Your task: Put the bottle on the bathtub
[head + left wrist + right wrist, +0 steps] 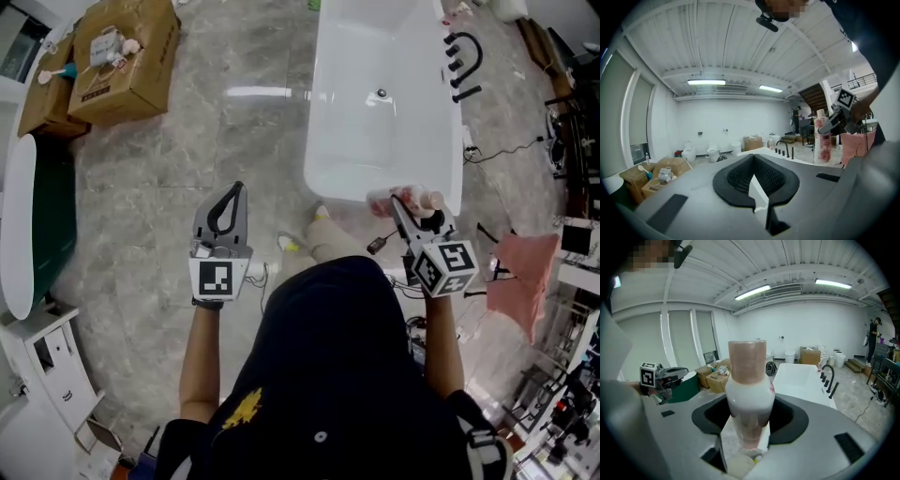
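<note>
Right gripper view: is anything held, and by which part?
Yes: the right gripper's jaws clamp the bottle by its body, below the cap. The left gripper holds nothing.

We see a grey marble floor under everything. At the upper left two cardboard boxes stand side by side: the larger box carries small items on its lid, and the smaller box sits just beside it. Along the left edge lies a dark green vessel with a white rim, with a white cabinet below it. A pink cloth hangs at the right among cluttered racks. In the left gripper view we make out one white toilet and another toilet by the far wall. Strip lights run along the ribbed ceiling, and a person stands far off.
</note>
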